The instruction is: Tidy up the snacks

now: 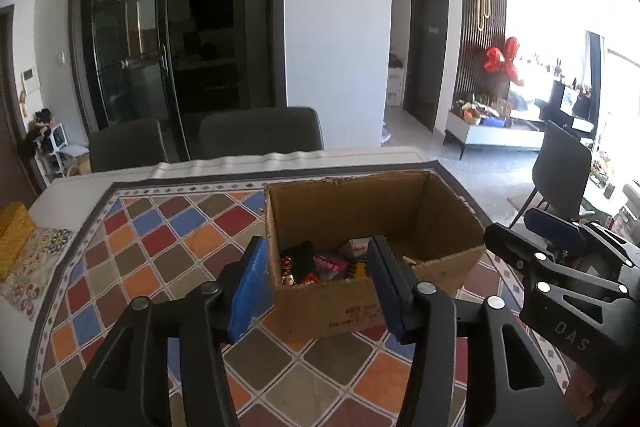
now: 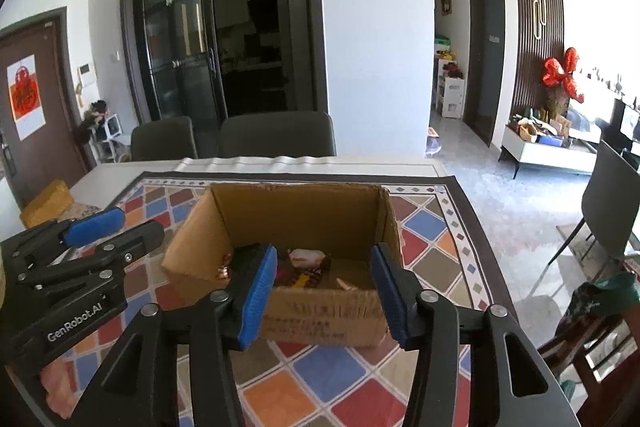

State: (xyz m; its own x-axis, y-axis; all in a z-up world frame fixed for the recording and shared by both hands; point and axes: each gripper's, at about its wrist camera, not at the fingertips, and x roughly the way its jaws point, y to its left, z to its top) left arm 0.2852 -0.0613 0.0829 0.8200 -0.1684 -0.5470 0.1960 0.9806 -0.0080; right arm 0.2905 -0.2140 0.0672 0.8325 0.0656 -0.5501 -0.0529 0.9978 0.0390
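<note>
An open cardboard box [image 1: 440, 223] [image 2: 296, 211] stands on a chequered tablecloth [image 1: 168, 239] [image 2: 432, 239]. Several snack packets [image 1: 320, 267] [image 2: 304, 267] lie on its bottom: dark, pink, white and gold-wrapped ones. My left gripper [image 1: 316, 279] hovers in front of the box's near left corner, jaws open, nothing between the blue pads. My right gripper [image 2: 324, 287] faces the box's near wall, also open and empty. Each gripper shows at the edge of the other's view: the right one [image 1: 552, 239], the left one [image 2: 96, 227].
Two dark chairs [image 1: 260, 135] [image 2: 276, 135] stand behind the table's far edge. A yellow box [image 1: 14, 235] [image 2: 48, 203] and a patterned cloth [image 1: 36, 263] lie at the table's left. Another chair [image 1: 560, 171] stands on the floor to the right.
</note>
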